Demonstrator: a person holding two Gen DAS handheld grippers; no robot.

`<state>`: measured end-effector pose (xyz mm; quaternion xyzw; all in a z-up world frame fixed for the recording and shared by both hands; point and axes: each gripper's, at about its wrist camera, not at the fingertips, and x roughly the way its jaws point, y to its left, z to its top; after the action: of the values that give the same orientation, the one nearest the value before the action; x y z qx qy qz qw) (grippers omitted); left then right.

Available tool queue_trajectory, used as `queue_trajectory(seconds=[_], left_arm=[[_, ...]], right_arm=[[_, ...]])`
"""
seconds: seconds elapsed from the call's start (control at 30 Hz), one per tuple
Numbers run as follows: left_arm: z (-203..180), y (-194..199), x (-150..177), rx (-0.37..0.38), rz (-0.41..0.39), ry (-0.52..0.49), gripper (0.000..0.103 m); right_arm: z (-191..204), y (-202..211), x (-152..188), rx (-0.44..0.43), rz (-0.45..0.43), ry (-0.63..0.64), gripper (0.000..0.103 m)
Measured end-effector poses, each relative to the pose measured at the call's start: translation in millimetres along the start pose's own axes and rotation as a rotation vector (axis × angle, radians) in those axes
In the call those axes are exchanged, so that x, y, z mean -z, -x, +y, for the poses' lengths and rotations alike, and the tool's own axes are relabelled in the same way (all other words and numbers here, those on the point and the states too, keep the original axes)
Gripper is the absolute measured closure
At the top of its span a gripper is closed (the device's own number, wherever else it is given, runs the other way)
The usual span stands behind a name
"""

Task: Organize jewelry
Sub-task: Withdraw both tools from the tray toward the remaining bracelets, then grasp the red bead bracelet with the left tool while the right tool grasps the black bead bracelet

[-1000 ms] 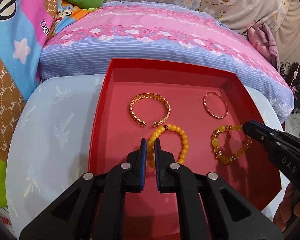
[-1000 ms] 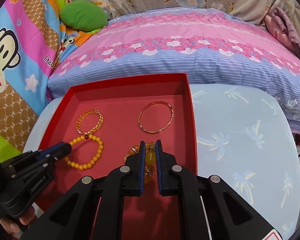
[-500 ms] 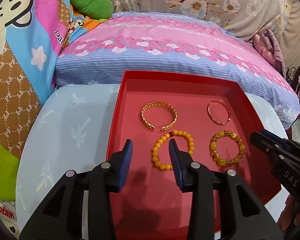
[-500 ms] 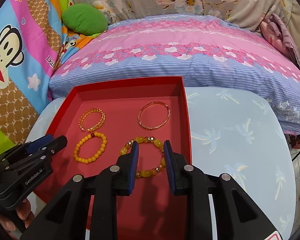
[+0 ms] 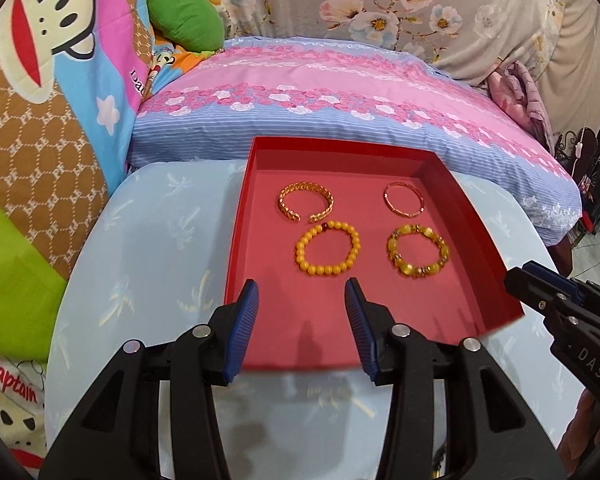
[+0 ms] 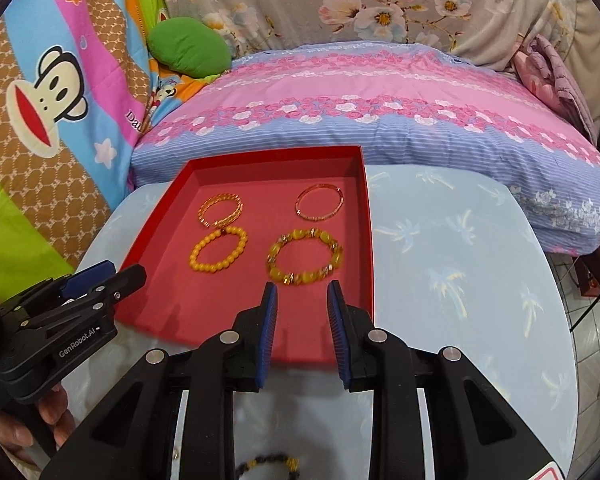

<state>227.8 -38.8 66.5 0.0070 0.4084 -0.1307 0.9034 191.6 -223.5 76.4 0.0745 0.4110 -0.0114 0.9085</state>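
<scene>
Fingers (image 5: 247, 312) of both my grippers released, empty, near red tray (image 5: 476, 216); four bracelets placed; next: fetch dark beaded bracelet (image 6: 268, 463).

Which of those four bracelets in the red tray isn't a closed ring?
The wide gold cuff bracelet, far left: it has a gap; the other three are unbroken.

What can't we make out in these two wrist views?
- Dark beaded bracelet, right wrist view: blurred, cut off by the bottom edge, partly behind the right gripper; absent from the left wrist view.
- Red tray near edge, both views: partly covered by gripper fingers.
- Left gripper hand: only fingers show at the right wrist view's lower left.
- Gold cuff and thin bangle: pattern detail too small.
</scene>
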Motion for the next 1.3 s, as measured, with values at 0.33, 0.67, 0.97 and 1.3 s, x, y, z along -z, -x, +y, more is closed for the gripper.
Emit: queue_trajectory(seconds=[0.33,0.67,0.97,1.3], left_arm=[[5,42,53,-0.010,0.002,-0.015,0.060],[9,49,116,-0.038,0.078,-0.017,0.060],[14,44,144,-0.046,0.125,0.004,0.060],[11,42,148,-0.065,0.108,-0.012,0.059]], right_arm=[[9,40,61,-0.010,0.039,0.026,0.077],[13,46,117,-0.038,0.121,0.004,0.077],[22,34,131,-0.018,0.147,0.022,0.077],[22,11,129,0.007,0.168,0.028,0.077]])
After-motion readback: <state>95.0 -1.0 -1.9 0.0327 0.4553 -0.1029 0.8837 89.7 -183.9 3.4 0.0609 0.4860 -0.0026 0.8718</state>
